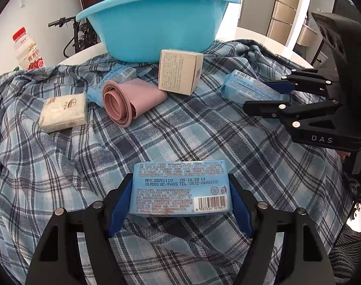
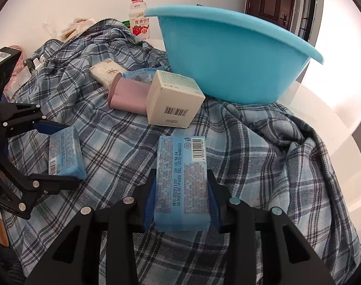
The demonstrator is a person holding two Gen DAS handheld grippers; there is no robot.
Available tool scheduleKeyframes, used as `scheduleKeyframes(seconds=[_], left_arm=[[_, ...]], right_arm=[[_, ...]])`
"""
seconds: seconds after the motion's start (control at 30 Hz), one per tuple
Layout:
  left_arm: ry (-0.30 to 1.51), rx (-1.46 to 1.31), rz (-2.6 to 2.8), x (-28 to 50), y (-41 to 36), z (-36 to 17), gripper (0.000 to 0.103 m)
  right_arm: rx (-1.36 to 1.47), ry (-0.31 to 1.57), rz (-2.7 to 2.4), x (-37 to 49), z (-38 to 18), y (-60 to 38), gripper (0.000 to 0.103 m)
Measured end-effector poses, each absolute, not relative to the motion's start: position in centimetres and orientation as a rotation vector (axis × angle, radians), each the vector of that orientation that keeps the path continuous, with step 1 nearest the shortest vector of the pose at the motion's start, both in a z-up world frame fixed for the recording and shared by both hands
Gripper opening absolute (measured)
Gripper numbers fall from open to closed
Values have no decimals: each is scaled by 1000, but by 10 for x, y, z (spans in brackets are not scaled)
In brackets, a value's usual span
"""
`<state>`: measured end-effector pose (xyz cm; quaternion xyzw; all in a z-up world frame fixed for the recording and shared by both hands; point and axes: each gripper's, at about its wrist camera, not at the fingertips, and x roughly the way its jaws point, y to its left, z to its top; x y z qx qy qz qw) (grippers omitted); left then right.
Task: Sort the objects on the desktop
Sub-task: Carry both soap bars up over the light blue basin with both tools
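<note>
Over on the left there's a milk drink bottle (image 1: 26,49) at the edge of the plaid cloth (image 1: 180,137), then a cream tissue pack (image 1: 64,112), a pink roll (image 1: 130,99) and a beige box (image 1: 180,73) in front of the blue basin (image 1: 156,23). Left gripper (image 1: 180,204) is clamped on a blue wipes pack (image 1: 180,187) across its width, near the front. Right gripper (image 2: 180,201) is squeezed shut on a second wipes pack (image 2: 181,182), gripping its narrow sides, just right of the box.

Left gripper (image 1: 180,204) jaws clamp a blue wipes pack (image 1: 180,187) above plaid cloth (image 1: 61,166).
</note>
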<state>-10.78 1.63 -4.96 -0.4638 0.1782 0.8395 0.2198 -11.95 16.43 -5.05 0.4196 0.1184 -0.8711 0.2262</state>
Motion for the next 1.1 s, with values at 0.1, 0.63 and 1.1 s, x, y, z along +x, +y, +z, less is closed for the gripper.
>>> scheduleKeyframes(seconds=[0.1,0.63,1.1], left_arm=[[485,-1272,2333,-108,17,-46,77],[494,-1202,2359,-105,31,-24,77],[490,-1069,2406,-112,46,14,77]], right_arm=[[1162,322,-2424,-115,-44,169,36],[1151,213,-2453,-99,-12,182,37],[1058,176,-2508,-103,18,183,37]])
